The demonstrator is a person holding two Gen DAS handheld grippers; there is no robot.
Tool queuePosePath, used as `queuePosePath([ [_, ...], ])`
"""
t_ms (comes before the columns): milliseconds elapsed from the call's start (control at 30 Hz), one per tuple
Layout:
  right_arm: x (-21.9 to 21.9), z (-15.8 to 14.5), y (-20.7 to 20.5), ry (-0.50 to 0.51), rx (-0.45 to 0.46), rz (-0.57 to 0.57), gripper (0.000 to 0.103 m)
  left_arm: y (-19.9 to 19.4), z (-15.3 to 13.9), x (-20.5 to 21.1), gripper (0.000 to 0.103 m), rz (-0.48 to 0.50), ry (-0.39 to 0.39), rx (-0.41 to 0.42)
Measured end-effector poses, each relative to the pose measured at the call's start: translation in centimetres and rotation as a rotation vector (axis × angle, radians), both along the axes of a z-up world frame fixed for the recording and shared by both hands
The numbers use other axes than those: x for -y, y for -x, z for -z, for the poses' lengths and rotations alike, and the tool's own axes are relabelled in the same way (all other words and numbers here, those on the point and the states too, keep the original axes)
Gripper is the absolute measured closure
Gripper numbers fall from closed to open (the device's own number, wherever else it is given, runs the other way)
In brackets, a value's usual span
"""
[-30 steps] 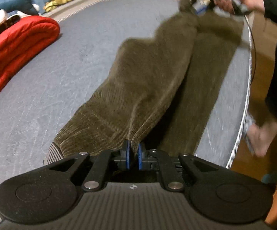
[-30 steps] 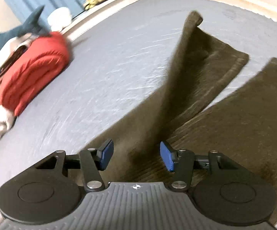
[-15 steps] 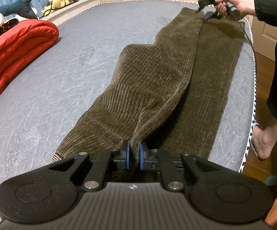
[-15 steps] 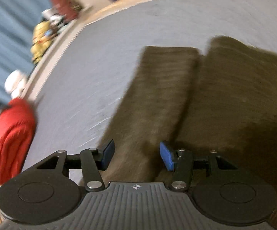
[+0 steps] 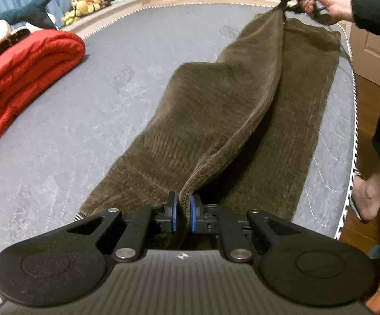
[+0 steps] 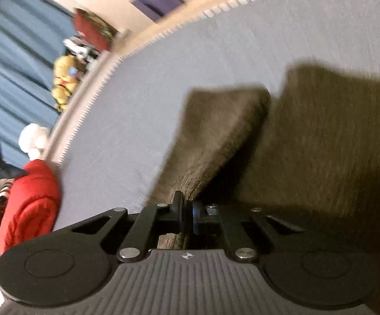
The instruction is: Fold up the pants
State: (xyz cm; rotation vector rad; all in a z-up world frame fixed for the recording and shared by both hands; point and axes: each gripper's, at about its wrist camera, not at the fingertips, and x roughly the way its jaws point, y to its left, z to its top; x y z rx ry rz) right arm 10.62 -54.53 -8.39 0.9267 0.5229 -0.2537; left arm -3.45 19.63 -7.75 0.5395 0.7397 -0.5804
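Note:
Brown corduroy pants [image 5: 216, 110] lie lengthwise on the grey mattress [image 5: 71, 136]. At the near end my left gripper [image 5: 182, 210] is shut on a raised fold of the fabric. At the far end a hand holds my right gripper [image 5: 286, 13], which pinches the upper leg's edge and lifts it off the lower leg. In the right wrist view the right gripper [image 6: 187, 212] has its jaws closing, with a ridge of the pants [image 6: 216, 136] pressed between its blue pads. The other leg lies flat to the right.
A folded red quilt [image 5: 24, 73] lies at the left of the mattress, with a shark plush [image 5: 29, 13] and stuffed toys [image 5: 85, 2] behind it. A person's bare foot [image 5: 368, 194] stands on the wooden floor by the bed's right edge.
The right gripper went from open above the far hem to pinched on the fabric, and the leg's far edge rose. The left gripper kept its hold and stayed put.

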Motion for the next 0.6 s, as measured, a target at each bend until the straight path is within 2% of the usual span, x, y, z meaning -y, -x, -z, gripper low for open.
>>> queuePosePath([
  [133,1.2,-5.4,3.8,0.088,0.076,0.05,0.097,0.5,-0.8,0.5,0.093,0.027,0.02,0.029],
  [233,2.3,-7.4,7.4,0.143,0.025,0.104,0.097,1.2,-0.8,1.1,0.094,0.096,-0.017,0.001],
  [333,2.3,-6.0,9.1,0.16,-0.153,0.084,0.097,2.0,0.7,1.0,0.095,0.144,-0.138,-0.077],
  [433,2.4,-1.3,10.0,0.073,-0.344,0.024,0.097,2.4,2.4,0.5,0.095,0.161,-0.19,-0.172],
  [467,2.6,0.1,10.3,0.029,-0.361,0.005,0.096,2.5,2.6,0.4,0.095,0.163,-0.196,-0.184],
  [533,3.3,1.3,10.7,0.005,-0.339,-0.003,0.092,2.5,2.2,0.1,0.093,0.147,-0.182,-0.186],
  [567,3.9,1.5,10.8,-0.007,-0.306,-0.007,0.09,2.4,1.6,-0.2,0.092,0.134,-0.148,-0.182],
  [600,4.6,1.6,10.9,-0.025,-0.268,-0.002,0.082,2.3,0.9,-0.6,0.084,0.12,-0.107,-0.175],
])
